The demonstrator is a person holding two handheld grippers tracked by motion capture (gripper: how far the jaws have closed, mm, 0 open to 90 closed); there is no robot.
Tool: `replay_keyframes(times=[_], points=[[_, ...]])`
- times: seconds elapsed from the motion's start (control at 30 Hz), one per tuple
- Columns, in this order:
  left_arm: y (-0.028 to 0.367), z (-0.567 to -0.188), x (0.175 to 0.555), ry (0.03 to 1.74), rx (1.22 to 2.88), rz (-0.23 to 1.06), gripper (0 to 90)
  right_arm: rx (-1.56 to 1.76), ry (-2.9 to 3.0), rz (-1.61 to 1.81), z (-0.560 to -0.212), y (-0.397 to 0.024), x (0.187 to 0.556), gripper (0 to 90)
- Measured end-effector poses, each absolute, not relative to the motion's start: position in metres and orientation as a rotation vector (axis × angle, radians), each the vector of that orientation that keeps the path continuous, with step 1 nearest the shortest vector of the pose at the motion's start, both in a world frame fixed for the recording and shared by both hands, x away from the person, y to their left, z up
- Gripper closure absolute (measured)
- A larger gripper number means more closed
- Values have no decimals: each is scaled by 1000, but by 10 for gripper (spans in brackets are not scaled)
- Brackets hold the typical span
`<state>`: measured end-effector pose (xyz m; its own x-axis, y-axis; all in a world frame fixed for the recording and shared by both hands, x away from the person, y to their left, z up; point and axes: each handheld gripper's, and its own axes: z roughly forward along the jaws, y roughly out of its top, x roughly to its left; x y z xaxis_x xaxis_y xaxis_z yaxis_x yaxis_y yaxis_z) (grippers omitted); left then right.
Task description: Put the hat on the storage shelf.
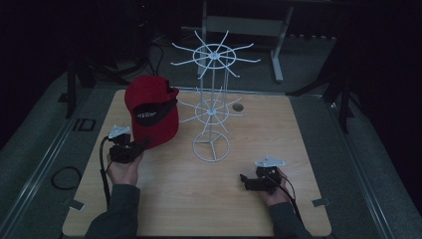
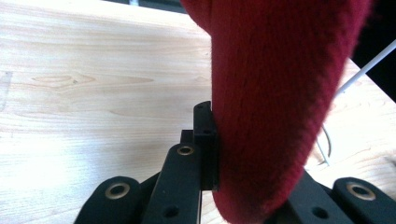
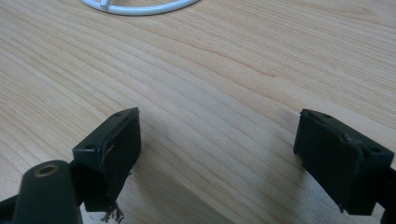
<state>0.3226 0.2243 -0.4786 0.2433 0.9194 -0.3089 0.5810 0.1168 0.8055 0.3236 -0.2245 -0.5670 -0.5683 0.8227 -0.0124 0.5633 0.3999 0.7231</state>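
White rack [image 1: 213,107] blocks mid-table; bare wood [image 1: 199,199] nearer.

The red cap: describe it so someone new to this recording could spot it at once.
Start at the wooden table and find the white wire rack at its middle. Just left of the rack, the red cap is held up off the table by the left tongs. It is the only red, fabric item there.

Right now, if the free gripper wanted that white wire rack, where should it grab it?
Probably the thin upright pole of the white wire rack, between its two rings of spokes, approached from the person's right. The right gripper is open there, and the pole is slim enough for its jaws, while the spokes stick out.
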Motion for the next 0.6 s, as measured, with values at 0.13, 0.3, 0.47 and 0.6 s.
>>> replay_keyframes(times=[0.13,0.3,0.47,0.6], points=[[227,-473,321,1438,1561,463,857,1195,2295,971,-567,-225,324,148],[229,-469,321,1435,1543,460,856,1195,2294,972,-567,-225,324,147],[231,-464,321,1433,1523,467,856,1196,2294,973,-567,-224,324,147],[232,-458,320,1427,1512,472,856,1197,2294,973,-567,-224,324,147]])
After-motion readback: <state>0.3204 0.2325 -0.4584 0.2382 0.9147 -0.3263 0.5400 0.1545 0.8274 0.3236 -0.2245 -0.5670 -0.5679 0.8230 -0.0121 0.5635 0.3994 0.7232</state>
